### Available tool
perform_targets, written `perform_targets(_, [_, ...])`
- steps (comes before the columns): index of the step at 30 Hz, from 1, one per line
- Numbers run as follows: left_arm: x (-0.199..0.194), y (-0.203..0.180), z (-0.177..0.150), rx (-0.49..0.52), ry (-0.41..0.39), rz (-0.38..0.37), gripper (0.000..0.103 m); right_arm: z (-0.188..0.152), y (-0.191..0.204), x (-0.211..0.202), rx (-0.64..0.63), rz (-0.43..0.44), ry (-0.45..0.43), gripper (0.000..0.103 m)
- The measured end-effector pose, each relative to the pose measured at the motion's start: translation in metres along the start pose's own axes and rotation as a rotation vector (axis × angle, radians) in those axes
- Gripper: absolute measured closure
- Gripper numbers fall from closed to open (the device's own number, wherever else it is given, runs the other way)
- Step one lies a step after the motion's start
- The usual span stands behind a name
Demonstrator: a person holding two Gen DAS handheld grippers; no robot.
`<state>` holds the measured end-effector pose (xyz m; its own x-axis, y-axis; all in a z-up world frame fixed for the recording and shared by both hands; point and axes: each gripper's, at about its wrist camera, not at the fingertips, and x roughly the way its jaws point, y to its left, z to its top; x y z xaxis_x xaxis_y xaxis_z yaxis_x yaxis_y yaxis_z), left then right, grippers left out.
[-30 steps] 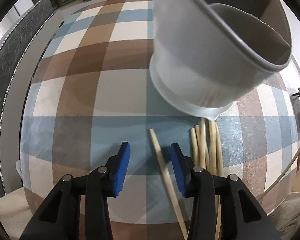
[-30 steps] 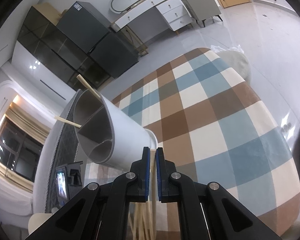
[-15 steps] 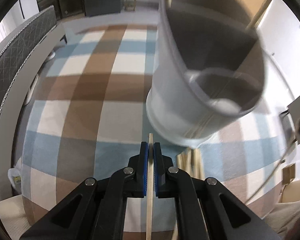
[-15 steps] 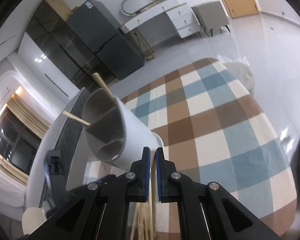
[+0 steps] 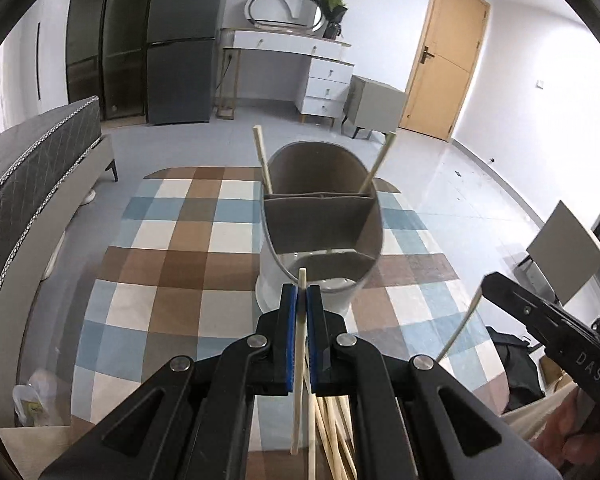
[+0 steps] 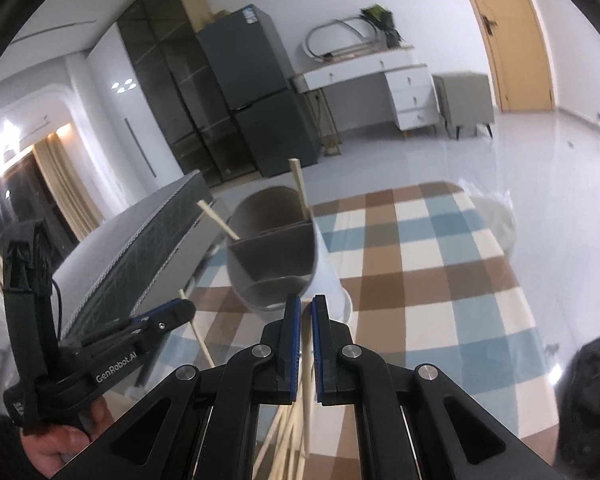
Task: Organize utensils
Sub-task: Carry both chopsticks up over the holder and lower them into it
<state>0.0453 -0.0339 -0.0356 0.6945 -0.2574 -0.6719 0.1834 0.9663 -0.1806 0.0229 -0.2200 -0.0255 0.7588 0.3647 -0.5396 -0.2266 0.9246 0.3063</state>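
Each claw, left (image 5: pixel 301 312) and right (image 6: pixel 305 322), is clamped on one chopstick (image 5: pixel 299 360) before the divided holder (image 5: pixel 320 236) on the table (image 5: pixel 148 280). Tip each stick upright, then lower it into a compartment.

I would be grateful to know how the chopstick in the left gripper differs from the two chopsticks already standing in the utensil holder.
The chopstick in the left gripper is clamped between blue pads, outside the utensil holder; the two standing chopsticks lean free in its rear compartment. The held one sits just short of the near rim; the two lean against opposite sides. All are pale wooden sticks.
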Motion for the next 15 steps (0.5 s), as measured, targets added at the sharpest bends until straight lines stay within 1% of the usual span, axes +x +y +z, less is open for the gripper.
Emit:
perform_targets(4, [0.002,0.007,-0.001,-0.001,0.011,0.005,0.102,-0.002,0.009,-0.008,-0.046,-0.02,-0.027,0.098])
perform_targets(15, [-0.023,-0.001,0.004,0.026,0.004,-0.007,0.102,0.002,0.009,-0.025,-0.001,-0.032,-0.081,0.098])
